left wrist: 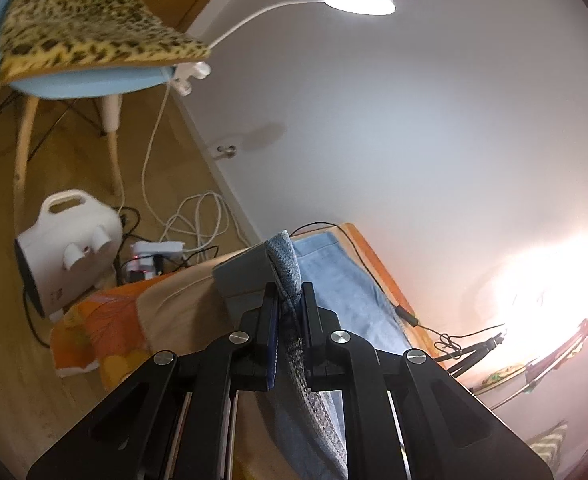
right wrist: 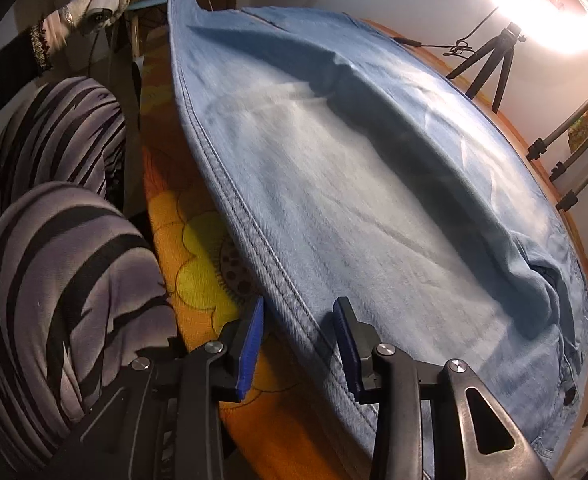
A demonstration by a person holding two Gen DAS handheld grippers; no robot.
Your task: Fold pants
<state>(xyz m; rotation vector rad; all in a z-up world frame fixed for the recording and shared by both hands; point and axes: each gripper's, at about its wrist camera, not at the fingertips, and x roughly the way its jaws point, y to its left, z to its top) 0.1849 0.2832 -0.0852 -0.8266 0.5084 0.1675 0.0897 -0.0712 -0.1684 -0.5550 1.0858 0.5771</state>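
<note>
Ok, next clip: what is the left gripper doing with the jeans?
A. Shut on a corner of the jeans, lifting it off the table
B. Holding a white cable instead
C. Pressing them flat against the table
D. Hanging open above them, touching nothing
A: the left gripper is shut on a hem corner of the jeans, and the right wrist view shows that end of the cloth pulled up off the table.

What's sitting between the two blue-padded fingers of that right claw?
In the right wrist view, the jeans' stitched side seam runs between the open right claw's fingers, untouched.
</note>
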